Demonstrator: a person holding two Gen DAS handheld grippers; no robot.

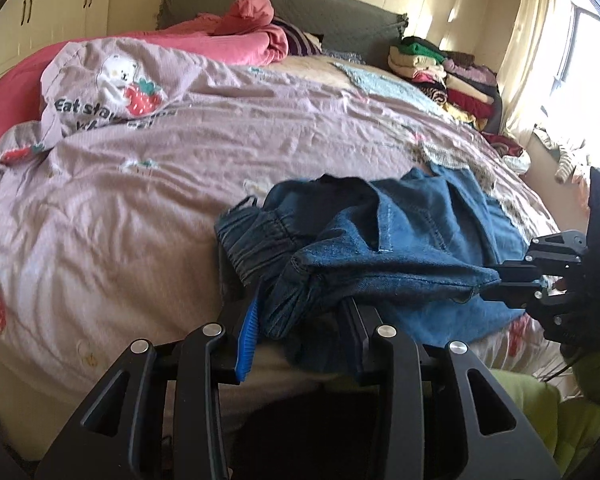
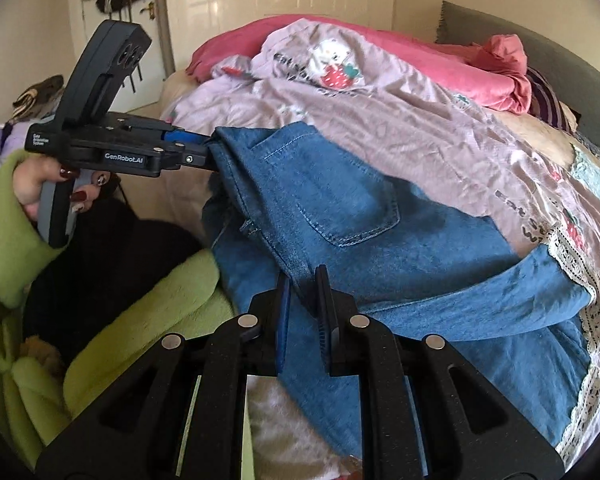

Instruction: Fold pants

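Blue denim pants (image 1: 400, 232) lie bunched near the bed's front edge, their elastic waistband (image 1: 256, 236) toward the left. My left gripper (image 1: 300, 300) is shut on a thick fold of the denim just below that waistband. The right wrist view shows the pants (image 2: 340, 200) spread with a back pocket facing up, and the left gripper (image 2: 212, 152) pinching their upper left corner. My right gripper (image 2: 302, 280) is shut on a denim edge at the near side. From the left wrist view, the right gripper (image 1: 496, 280) clamps the pants' right end, pulling the cloth taut.
A lilac strawberry-print quilt (image 1: 160, 184) covers the bed, with a pink blanket (image 1: 228, 36) and grey headboard (image 1: 300, 4) behind. Folded clothes (image 1: 452, 76) are stacked at the far right by the curtain. A green sleeve (image 2: 12, 216) and a hand hold the left gripper's handle.
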